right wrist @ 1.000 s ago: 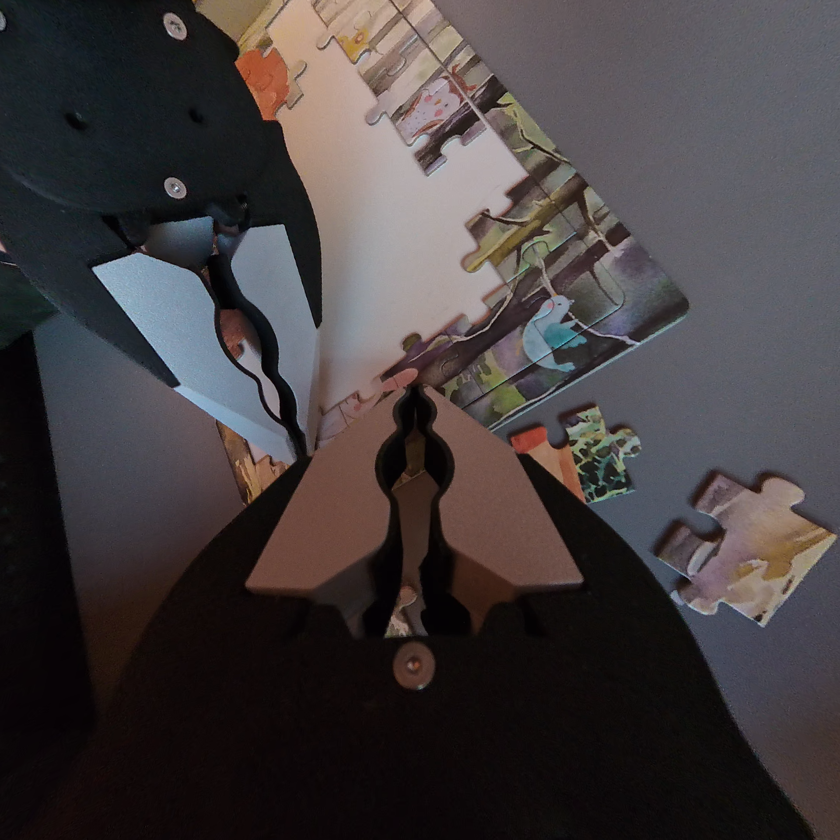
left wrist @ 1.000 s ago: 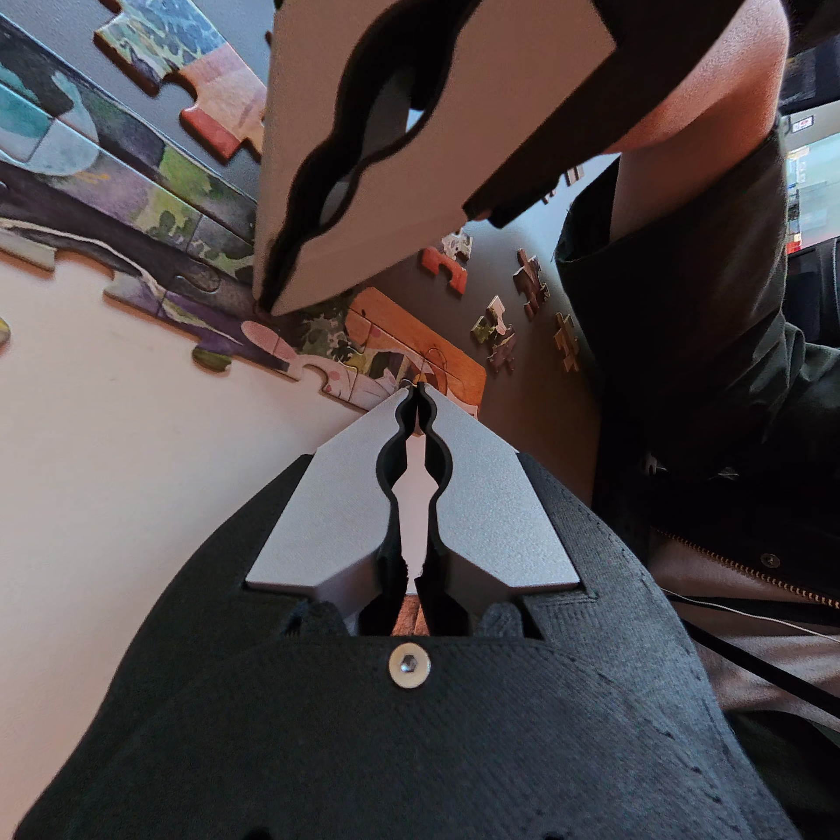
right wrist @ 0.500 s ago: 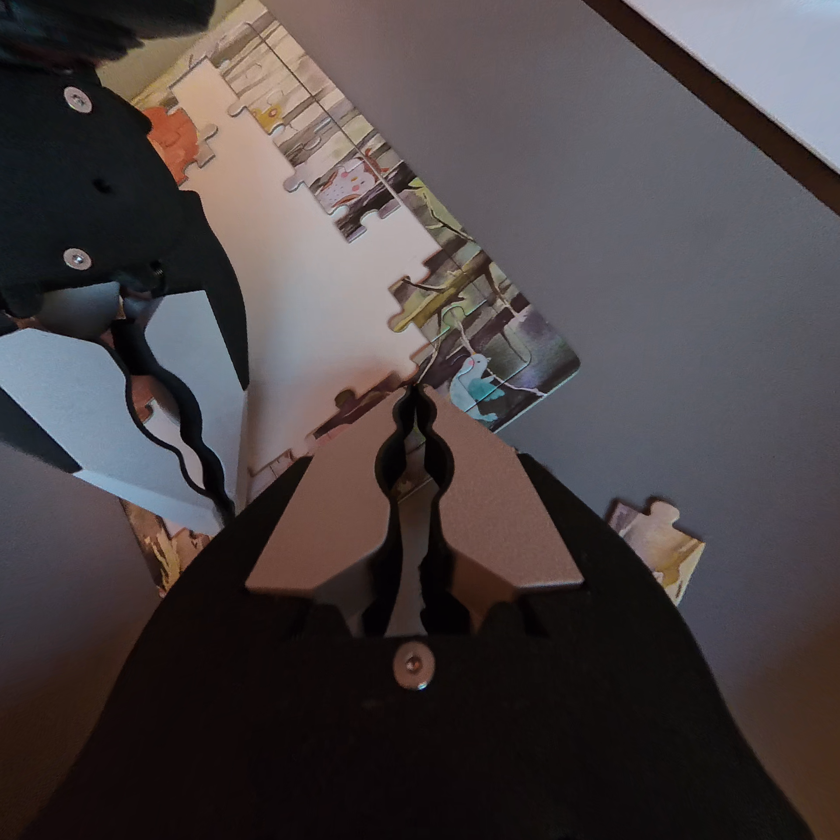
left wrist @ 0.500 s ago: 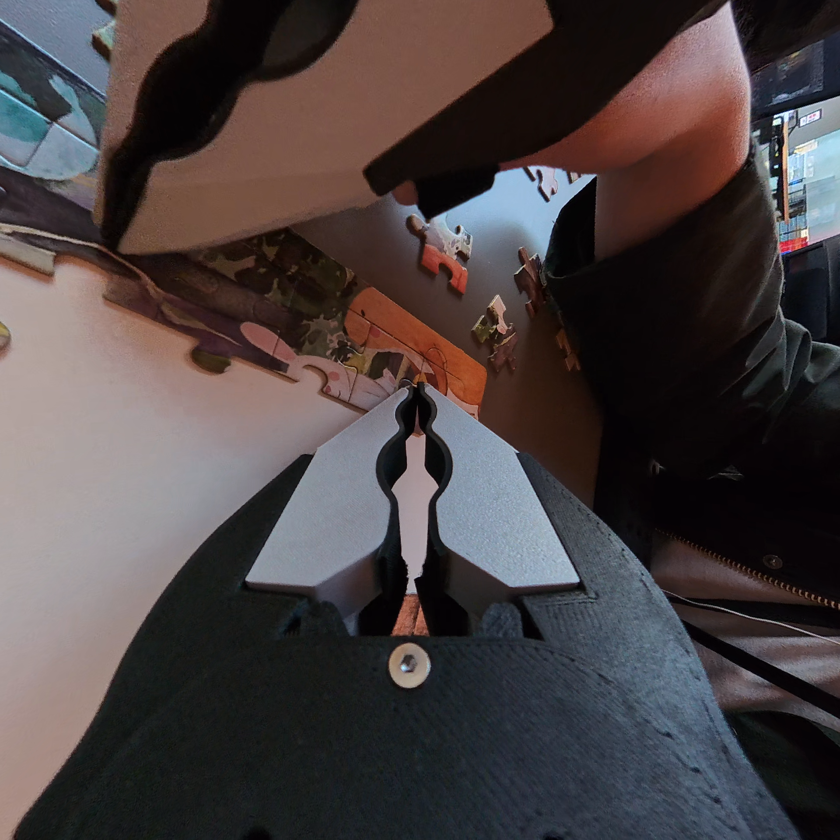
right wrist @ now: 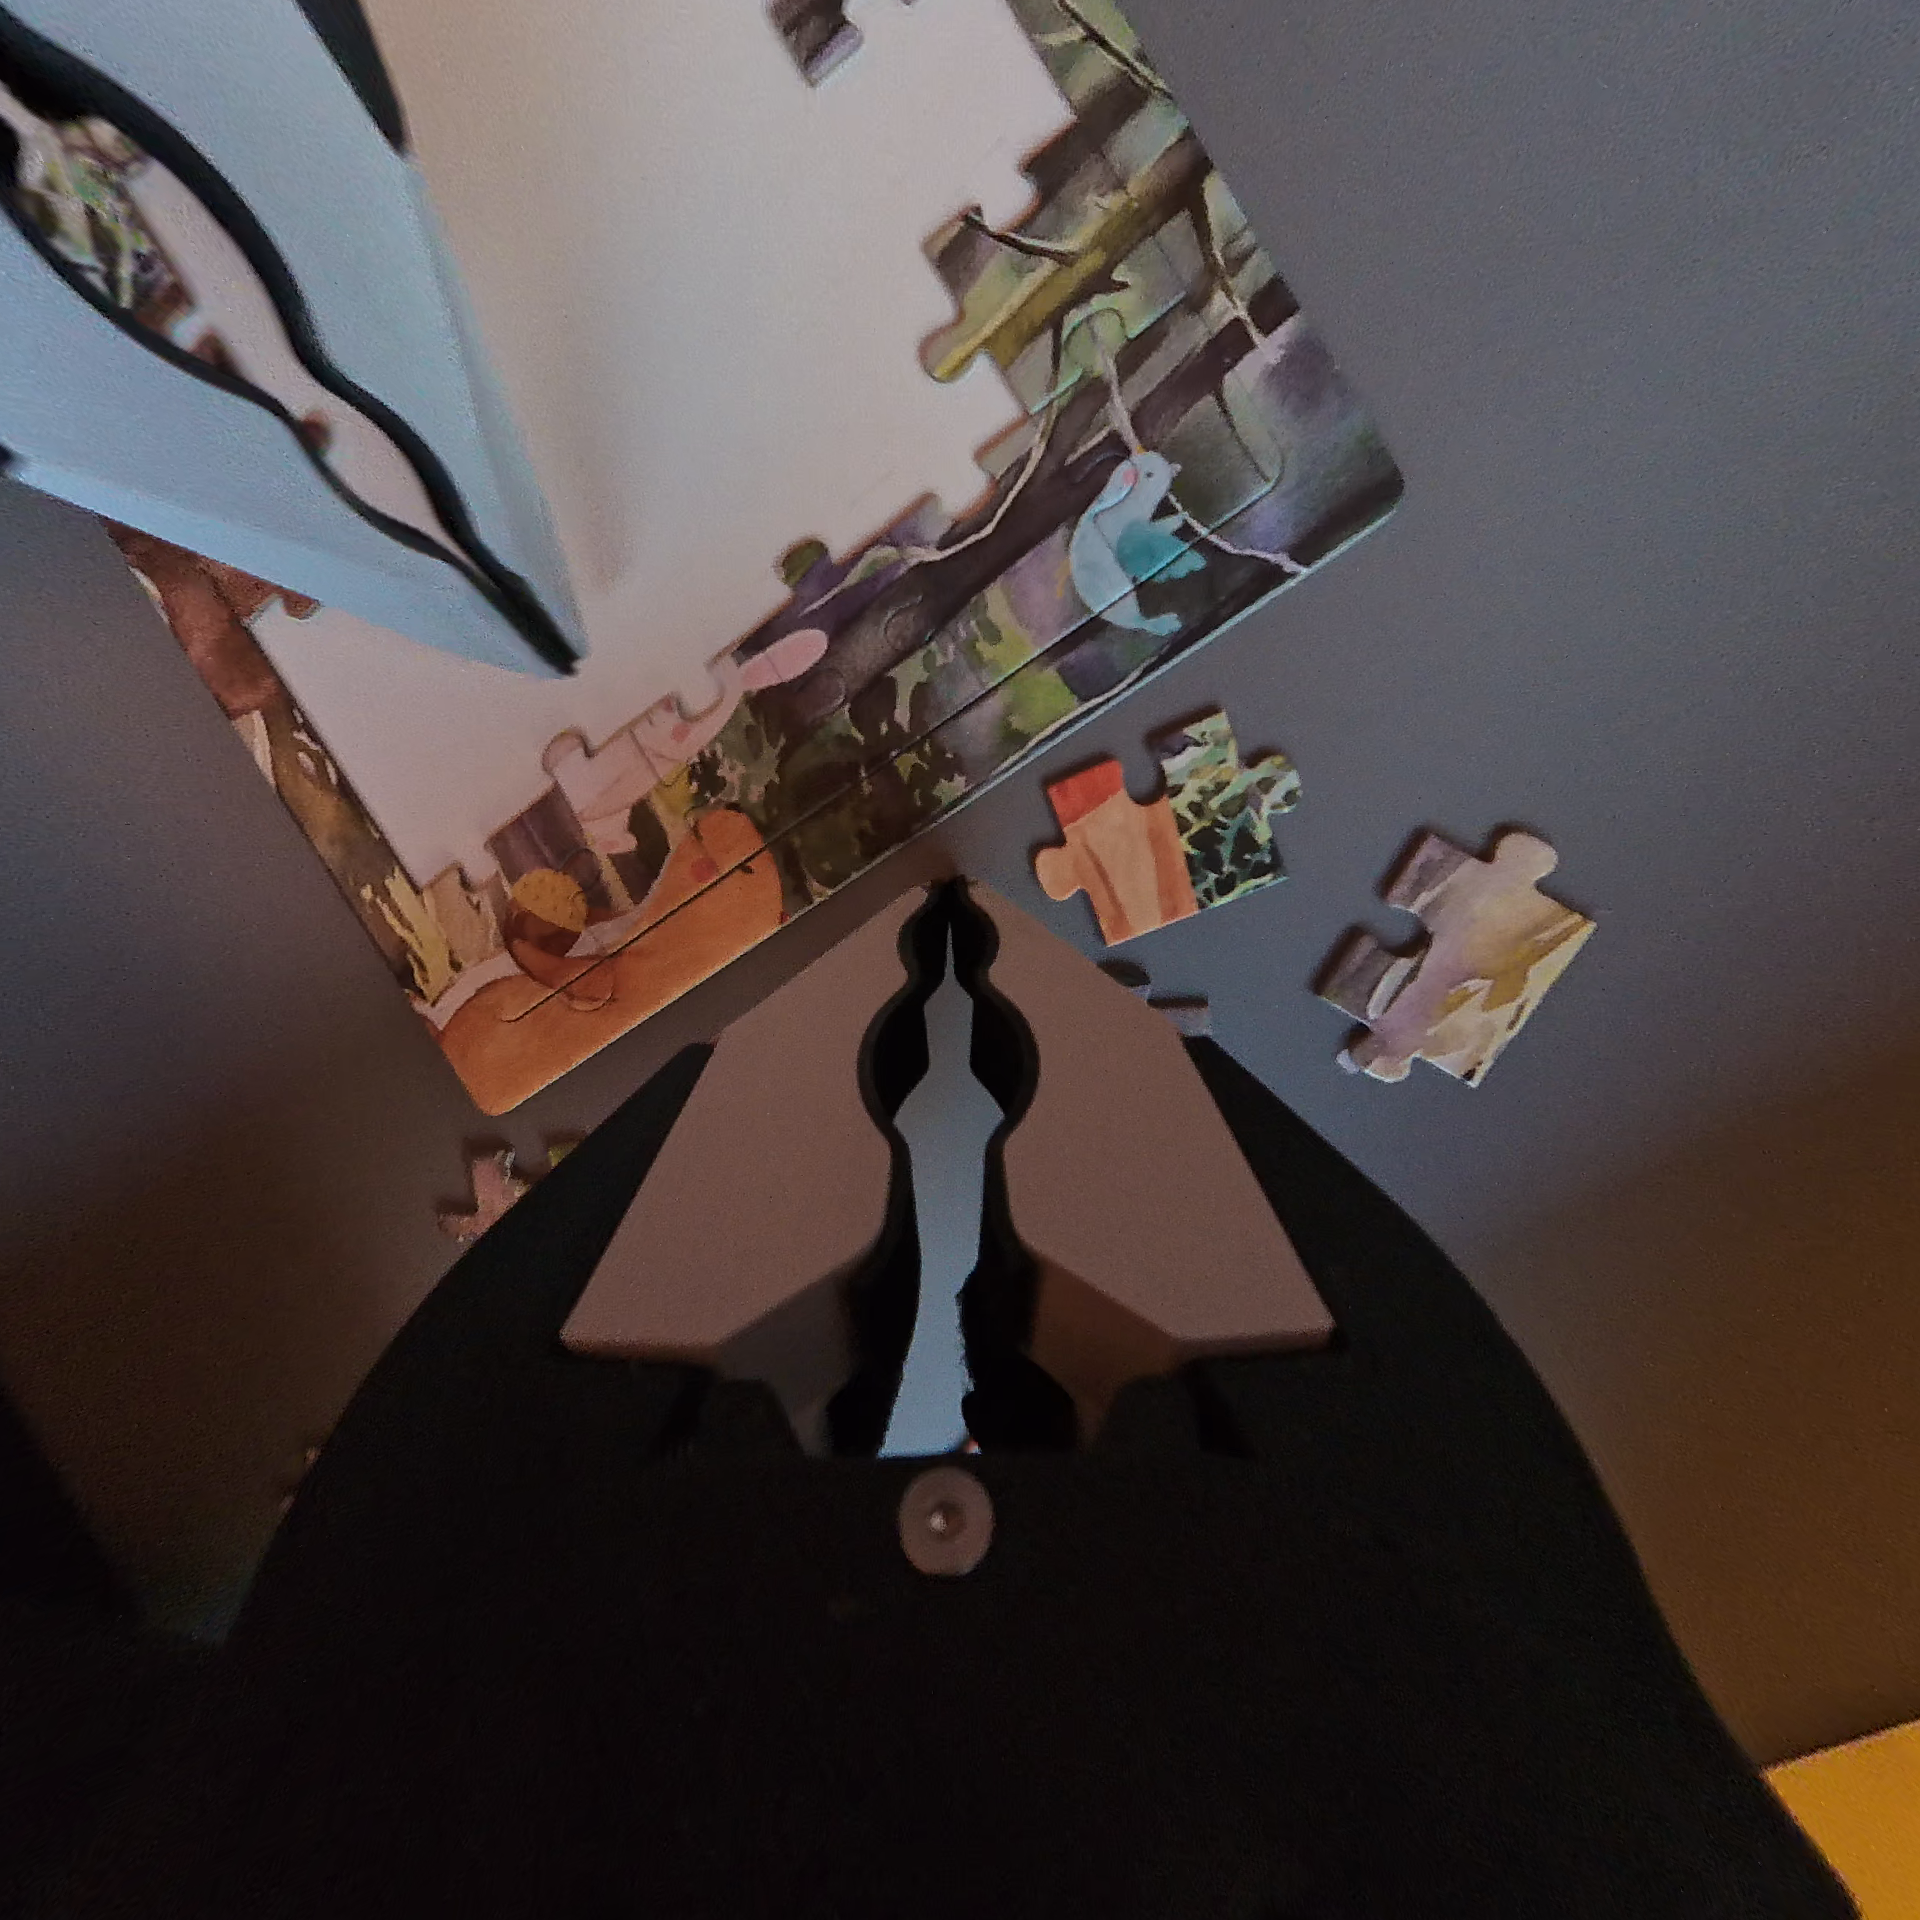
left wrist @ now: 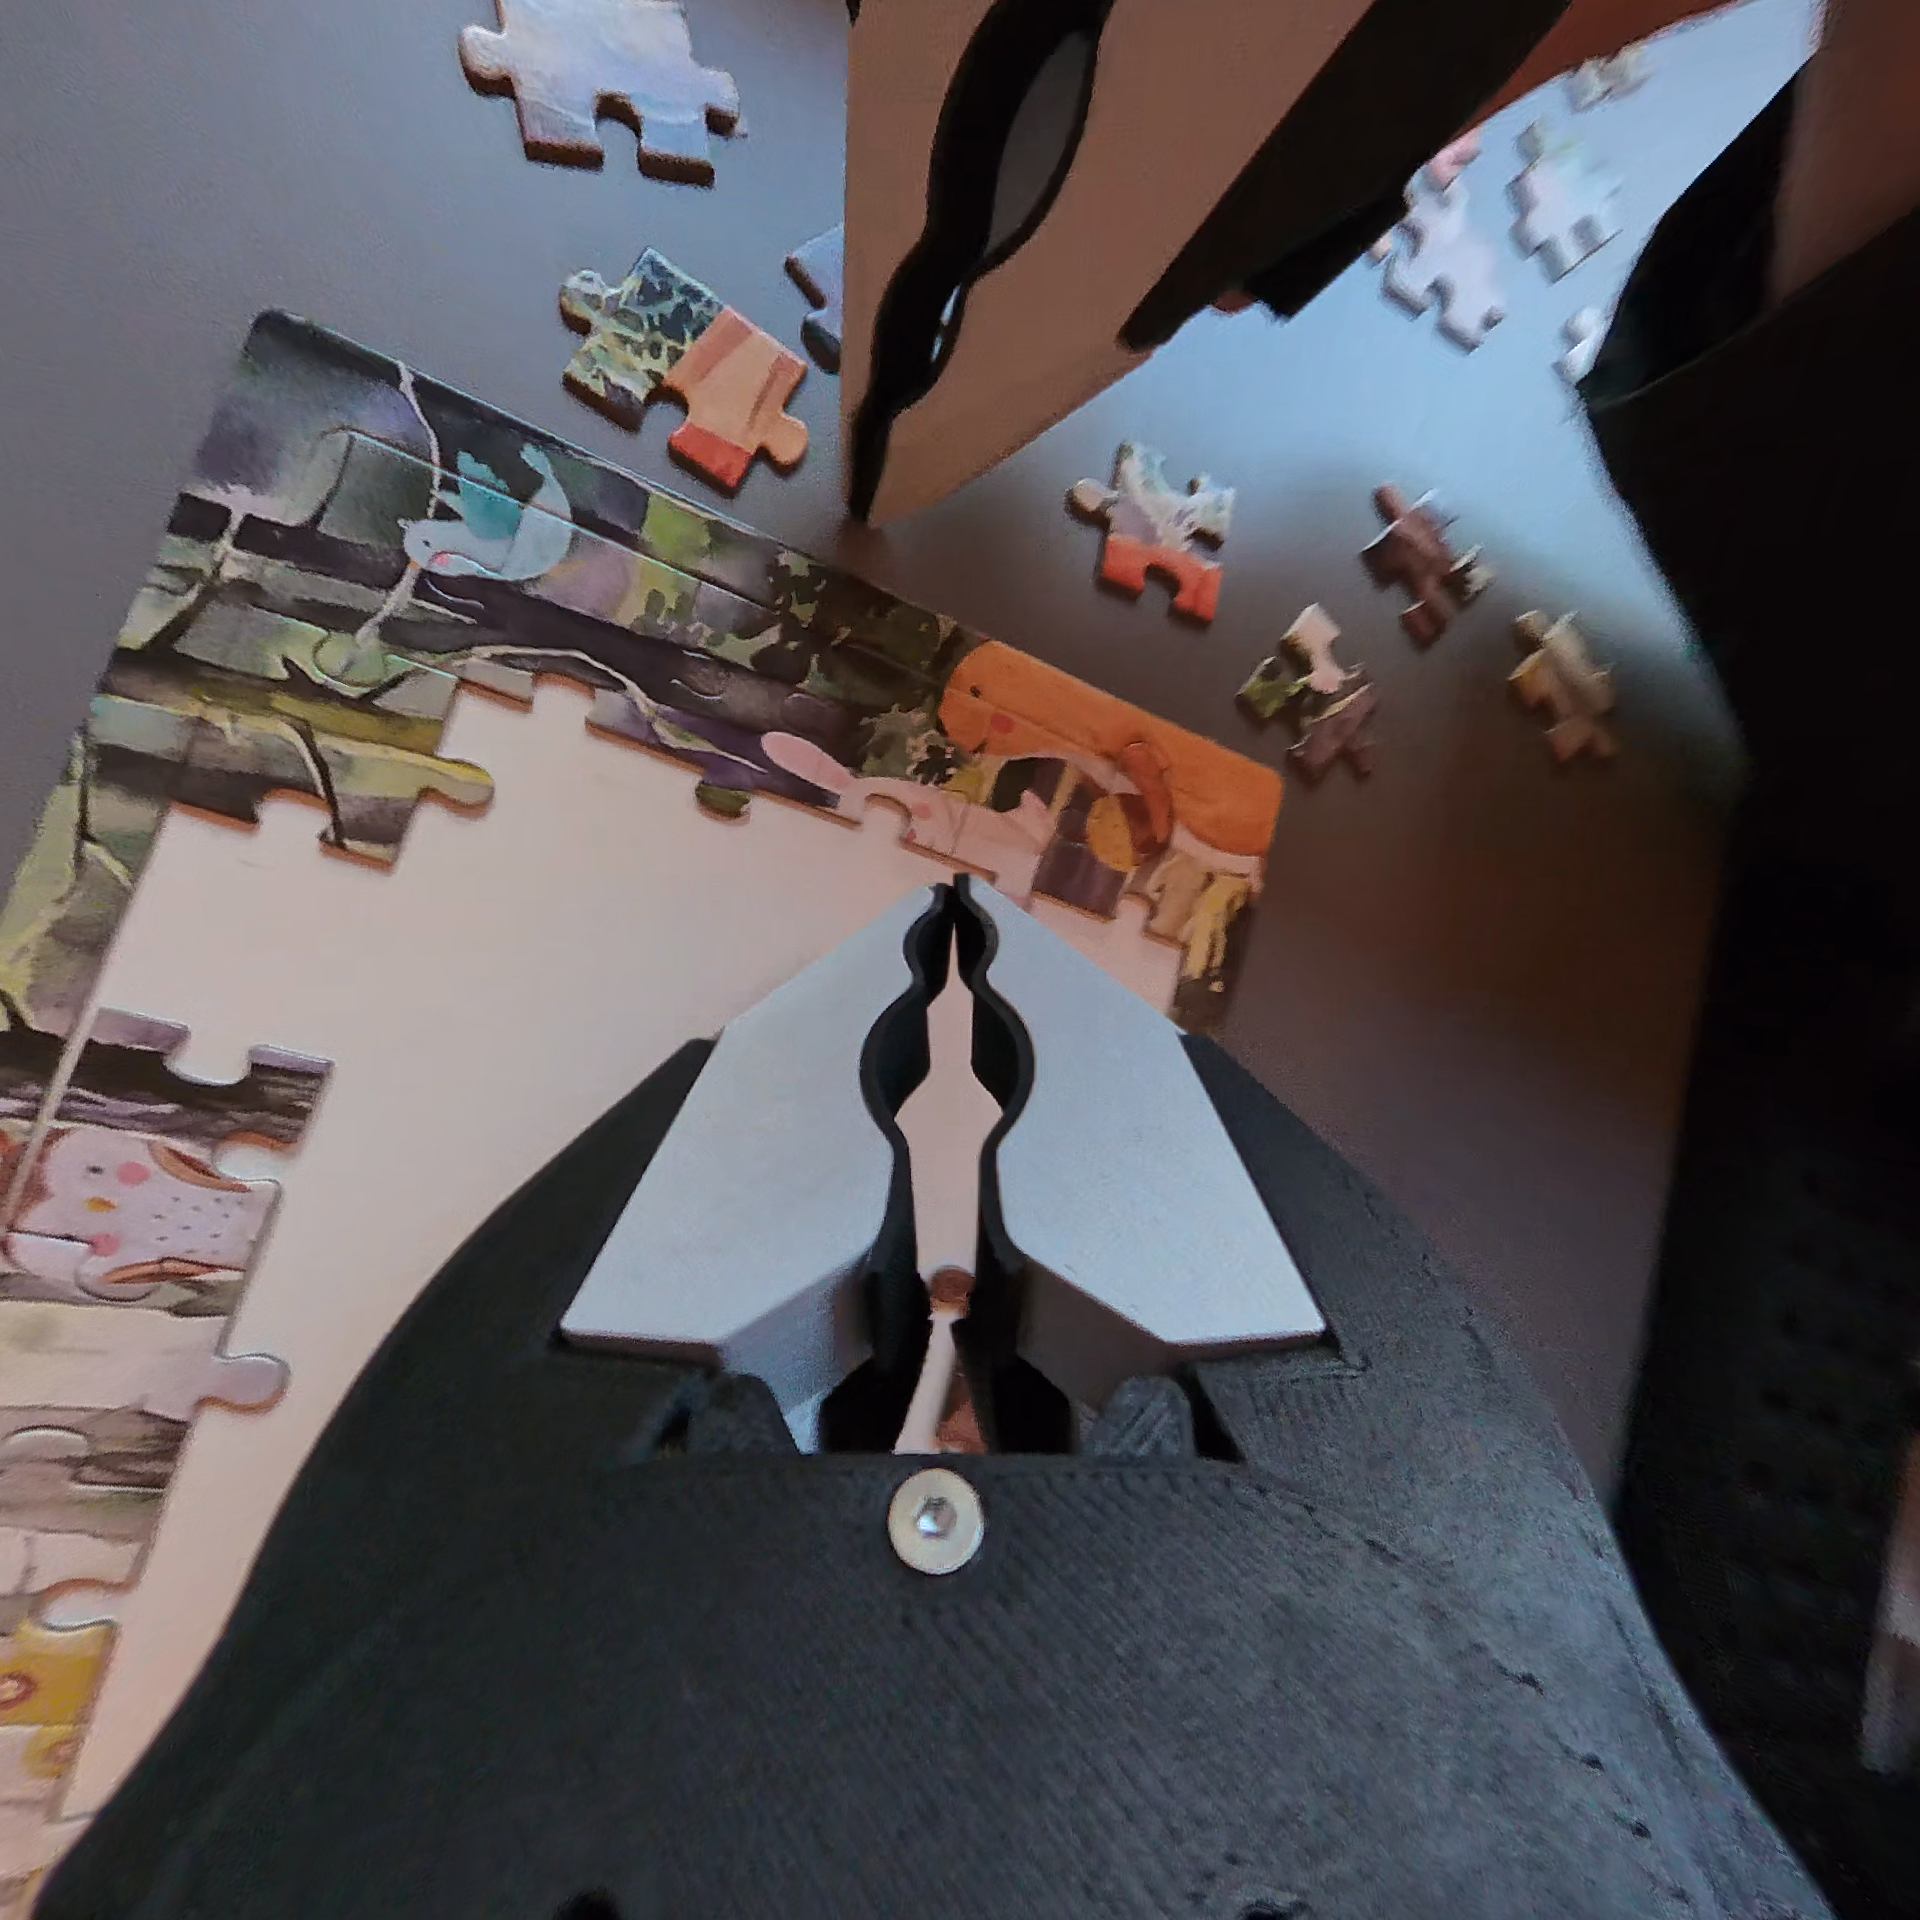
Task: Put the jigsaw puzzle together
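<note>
The jigsaw puzzle lies flat on a grey table, its picture border joined around a bare white middle; it also shows in the right wrist view. My left gripper is shut and empty, above the white middle near the orange corner. It shows at the upper left of the right wrist view. My right gripper is shut and empty, over the grey table just off the puzzle's edge. It shows at the top of the left wrist view. An orange-and-green loose piece lies close to its right.
A purple-and-yellow loose piece lies farther right. Several more loose pieces are scattered on the grey table, one with an orange base and one at the top. A person's dark sleeve fills the right side.
My right gripper has pulled back off the puzzle's border to the table beside its edge. My left gripper has lifted away, so more of the puzzle shows. Both stayed shut.
</note>
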Demonstrator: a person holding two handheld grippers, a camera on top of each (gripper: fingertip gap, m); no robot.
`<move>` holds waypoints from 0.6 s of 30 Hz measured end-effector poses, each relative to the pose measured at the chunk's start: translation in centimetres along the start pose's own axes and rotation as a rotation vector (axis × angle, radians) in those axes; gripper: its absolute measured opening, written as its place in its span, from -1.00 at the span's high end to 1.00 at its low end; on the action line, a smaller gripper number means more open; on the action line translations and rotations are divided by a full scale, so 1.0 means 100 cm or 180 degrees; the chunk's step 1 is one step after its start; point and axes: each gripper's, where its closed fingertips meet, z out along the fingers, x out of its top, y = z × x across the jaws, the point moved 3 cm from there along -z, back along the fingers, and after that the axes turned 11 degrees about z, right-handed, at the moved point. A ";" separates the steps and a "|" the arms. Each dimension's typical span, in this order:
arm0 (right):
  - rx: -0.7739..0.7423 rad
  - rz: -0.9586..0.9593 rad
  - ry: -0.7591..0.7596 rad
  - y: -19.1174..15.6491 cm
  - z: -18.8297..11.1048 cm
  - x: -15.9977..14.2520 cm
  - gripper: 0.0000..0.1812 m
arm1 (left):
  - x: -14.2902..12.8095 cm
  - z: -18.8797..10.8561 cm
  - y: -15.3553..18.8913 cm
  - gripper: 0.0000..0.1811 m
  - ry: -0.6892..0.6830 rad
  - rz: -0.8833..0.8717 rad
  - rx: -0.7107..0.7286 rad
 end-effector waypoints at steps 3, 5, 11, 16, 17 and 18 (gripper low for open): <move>0.0081 0.0005 -0.0043 -0.003 0.001 -0.002 1.00 | -0.002 0.008 -0.002 1.00 -0.0118 0.0293 0.0260; 0.0094 -0.0044 -0.0047 -0.005 0.001 -0.002 1.00 | -0.001 0.013 -0.002 1.00 -0.0155 0.0377 0.0325; 0.0143 -0.0076 -0.0077 -0.009 0.004 0.000 1.00 | 0.003 0.019 0.002 1.00 -0.0061 0.0336 0.0260; 0.0153 -0.0050 -0.0075 -0.009 0.004 0.000 1.00 | 0.004 0.021 0.002 1.00 -0.0061 0.0330 0.0266; 0.0144 -0.0059 -0.0079 -0.009 0.004 -0.001 1.00 | 0.004 0.021 0.002 1.00 -0.0061 0.0324 0.0267; 0.0136 -0.0062 -0.0083 -0.009 0.004 0.000 1.00 | 0.004 0.021 0.001 1.00 -0.0062 0.0322 0.0268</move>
